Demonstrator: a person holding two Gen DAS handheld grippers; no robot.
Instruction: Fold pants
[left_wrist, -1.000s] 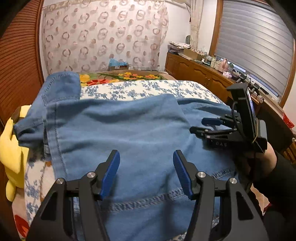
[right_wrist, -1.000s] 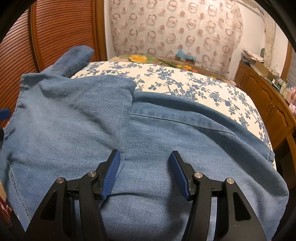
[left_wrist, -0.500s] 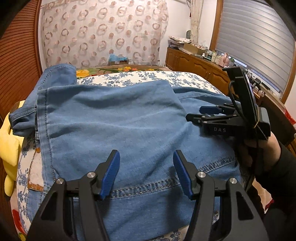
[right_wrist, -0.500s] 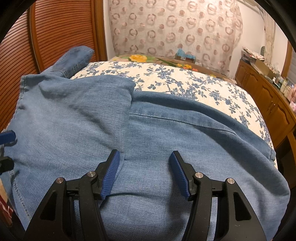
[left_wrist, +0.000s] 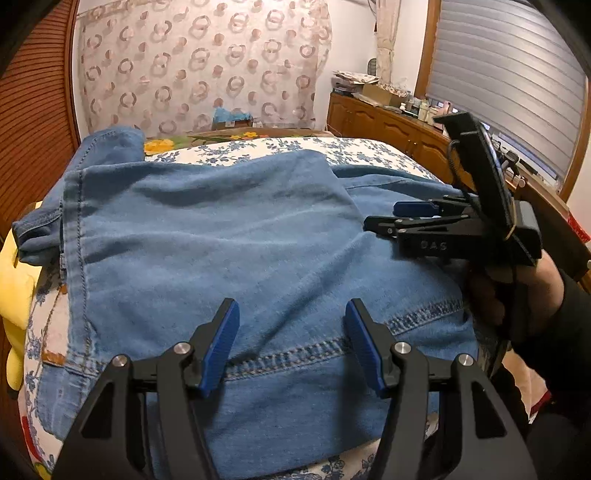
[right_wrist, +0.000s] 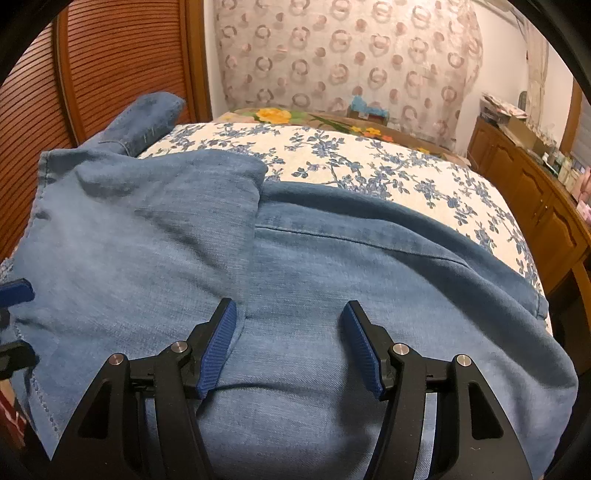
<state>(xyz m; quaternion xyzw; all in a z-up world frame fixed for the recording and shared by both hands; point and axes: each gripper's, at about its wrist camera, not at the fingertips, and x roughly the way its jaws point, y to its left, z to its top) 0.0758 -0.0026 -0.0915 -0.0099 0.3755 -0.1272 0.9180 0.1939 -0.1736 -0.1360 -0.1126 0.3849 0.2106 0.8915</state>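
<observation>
Light blue denim pants (left_wrist: 236, 251) lie folded across a bed; they also fill the right wrist view (right_wrist: 332, 280). A folded-over layer ends at a vertical edge (right_wrist: 255, 229) left of centre. My left gripper (left_wrist: 291, 339) is open and empty, hovering just above the stitched hem near the bed's front edge. My right gripper (right_wrist: 288, 339) is open and empty above the denim; it also shows from the side in the left wrist view (left_wrist: 391, 218), held over the pants' right part.
The bed has a blue-flowered white quilt (right_wrist: 369, 158). A yellow plush toy (left_wrist: 14, 280) lies at the left edge. A wooden slatted door (right_wrist: 110, 62) stands to the left, a wooden cabinet (right_wrist: 535, 192) to the right, a patterned curtain (left_wrist: 199, 70) behind.
My left gripper has drawn back toward the front edge, so more of the hem and the folded layer show. The right gripper has stayed almost still. Both stayed open.
</observation>
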